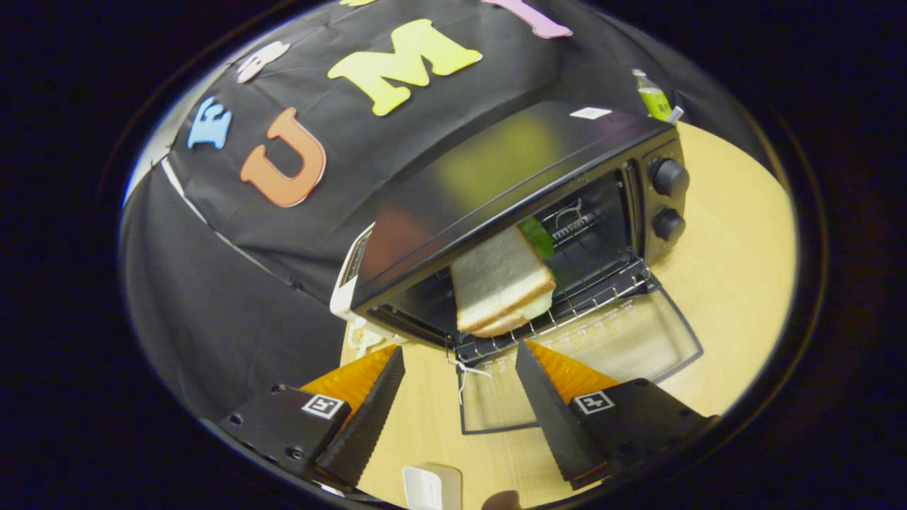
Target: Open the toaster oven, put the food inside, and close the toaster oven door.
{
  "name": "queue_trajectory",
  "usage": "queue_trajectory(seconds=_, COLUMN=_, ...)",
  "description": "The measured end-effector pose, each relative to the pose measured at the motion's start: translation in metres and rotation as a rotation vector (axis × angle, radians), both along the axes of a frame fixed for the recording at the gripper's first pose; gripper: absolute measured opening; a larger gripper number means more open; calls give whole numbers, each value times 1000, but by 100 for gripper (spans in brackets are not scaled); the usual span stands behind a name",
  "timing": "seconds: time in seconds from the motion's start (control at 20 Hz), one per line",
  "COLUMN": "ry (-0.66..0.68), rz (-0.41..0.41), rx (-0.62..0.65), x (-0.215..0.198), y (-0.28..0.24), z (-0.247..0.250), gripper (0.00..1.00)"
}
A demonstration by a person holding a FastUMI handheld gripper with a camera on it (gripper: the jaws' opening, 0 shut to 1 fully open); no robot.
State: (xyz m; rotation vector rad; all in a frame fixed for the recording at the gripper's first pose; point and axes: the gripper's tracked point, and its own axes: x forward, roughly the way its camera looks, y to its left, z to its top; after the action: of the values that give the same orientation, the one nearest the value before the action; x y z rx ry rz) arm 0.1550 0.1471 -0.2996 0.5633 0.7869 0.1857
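The claw point(459, 386) hangs spread and empty just in front of the oven point(524, 205), its fingers well apart and gripping nothing. The oven's door point(602, 354) lies folded down flat over the surface point(737, 283), directly beyond the fingers. Inside the oven, a sandwich point(499, 283) with a green leaf at its far end rests on the wire rack point(602, 290), near the oven's front edge. Loading looks done; what remains is closing, which calls for catching the door's front edge and swinging it up.
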Motion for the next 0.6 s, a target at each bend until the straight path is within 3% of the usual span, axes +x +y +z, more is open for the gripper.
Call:
queue_trajectory(seconds=0.25, ry=-47, rz=101, rx=-139, x=-51, y=-11, z=28, gripper=100)
queue_trajectory(seconds=0.6, ry=-155, rz=127, rx=-374, x=-89, y=-46, z=54, gripper=100)
